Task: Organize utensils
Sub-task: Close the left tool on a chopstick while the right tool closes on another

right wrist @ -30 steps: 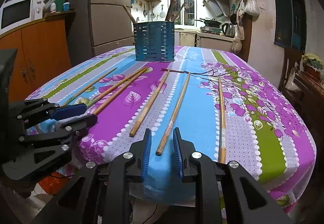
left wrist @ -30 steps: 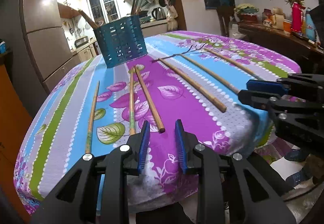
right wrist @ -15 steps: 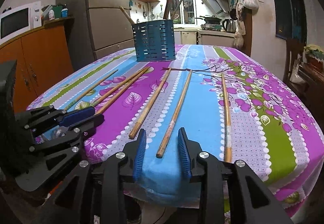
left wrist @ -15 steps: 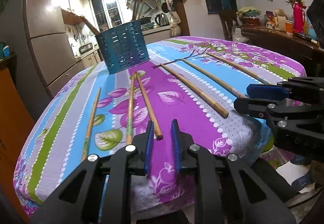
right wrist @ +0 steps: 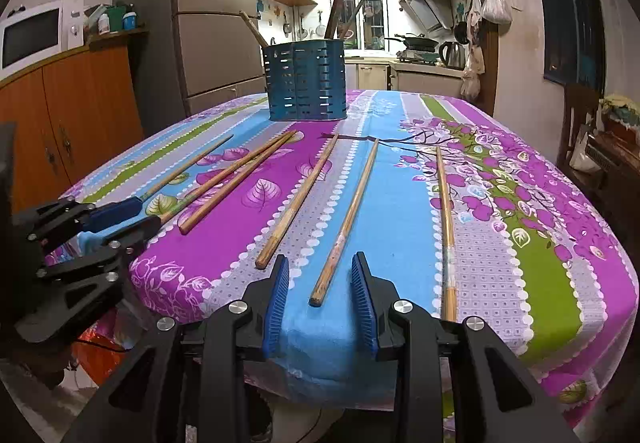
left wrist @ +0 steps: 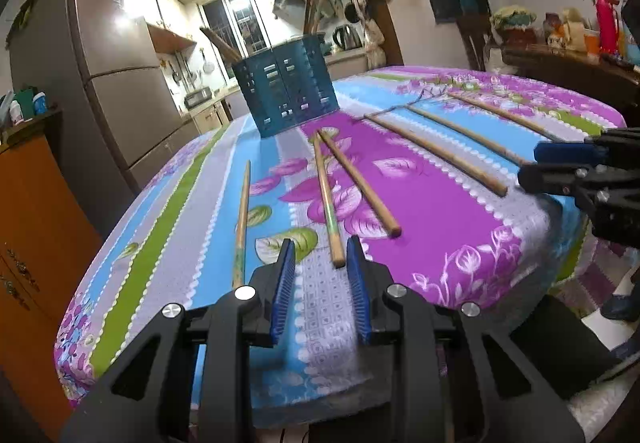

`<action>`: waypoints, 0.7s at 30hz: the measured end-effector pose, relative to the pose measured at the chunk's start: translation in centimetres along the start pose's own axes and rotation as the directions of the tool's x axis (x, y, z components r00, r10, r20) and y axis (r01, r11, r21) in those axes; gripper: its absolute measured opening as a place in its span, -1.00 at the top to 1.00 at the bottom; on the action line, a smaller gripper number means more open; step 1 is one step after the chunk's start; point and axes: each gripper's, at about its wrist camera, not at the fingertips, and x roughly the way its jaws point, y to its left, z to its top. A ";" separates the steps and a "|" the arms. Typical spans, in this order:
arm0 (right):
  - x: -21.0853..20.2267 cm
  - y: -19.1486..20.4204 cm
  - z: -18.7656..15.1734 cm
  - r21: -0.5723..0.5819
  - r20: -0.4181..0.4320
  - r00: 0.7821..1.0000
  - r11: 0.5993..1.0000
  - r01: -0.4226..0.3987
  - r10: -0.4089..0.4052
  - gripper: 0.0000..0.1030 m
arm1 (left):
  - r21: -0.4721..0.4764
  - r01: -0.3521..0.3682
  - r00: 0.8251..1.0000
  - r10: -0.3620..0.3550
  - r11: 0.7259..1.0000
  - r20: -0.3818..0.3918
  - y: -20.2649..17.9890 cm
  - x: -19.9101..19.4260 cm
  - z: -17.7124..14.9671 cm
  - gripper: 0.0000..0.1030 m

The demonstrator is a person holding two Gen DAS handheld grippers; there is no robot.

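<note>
Several wooden chopsticks lie side by side on the flowered tablecloth (left wrist: pixel 440 227). A blue slotted utensil holder (left wrist: pixel 286 99) (right wrist: pixel 306 81) stands at the far end with a few wooden utensils in it. My left gripper (left wrist: pixel 320 247) hovers at the table's near edge. Its jaws are opening, and the near end of a green-patterned chopstick (left wrist: pixel 327 203) lies between the pads, untouched. My right gripper (right wrist: pixel 320 259) is open around the near end of another chopstick (right wrist: pixel 346 219), its pads apart from it. Each gripper also shows in the other's view: the right gripper (left wrist: pixel 528 163) and the left gripper (right wrist: pixel 150 213).
A tall fridge (right wrist: pixel 216 23) and an orange cabinet (right wrist: pixel 80 107) with a microwave (right wrist: pixel 32 31) stand left of the table. A dark sideboard (left wrist: pixel 568 63) with bottles and jars is to the right. The tablecloth's front edge (right wrist: pixel 340 371) hangs just under both grippers.
My left gripper shifted left, from the plain chopstick's end to the green-patterned one, and its jaws narrowed and then widened. The right gripper's jaws widened around its chopstick without moving.
</note>
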 end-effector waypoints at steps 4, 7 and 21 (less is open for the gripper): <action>0.3 0.3 0.1 -0.007 0.006 1.000 1.000 0.013 -0.013 0.34 | -0.002 0.007 1.000 -0.007 1.000 0.016 0.0 0.6 0.1 0.69; 0.6 0.6 0.2 -0.018 0.020 0.999 0.999 0.030 -0.029 0.34 | 0.010 0.013 0.999 -0.013 1.000 0.031 -0.3 0.5 -0.2 0.83; -0.2 1.6 -1.5 0.028 0.102 0.984 0.990 0.141 -0.143 0.54 | -0.049 0.036 0.996 -0.032 0.998 0.080 -0.1 0.1 -1.0 0.87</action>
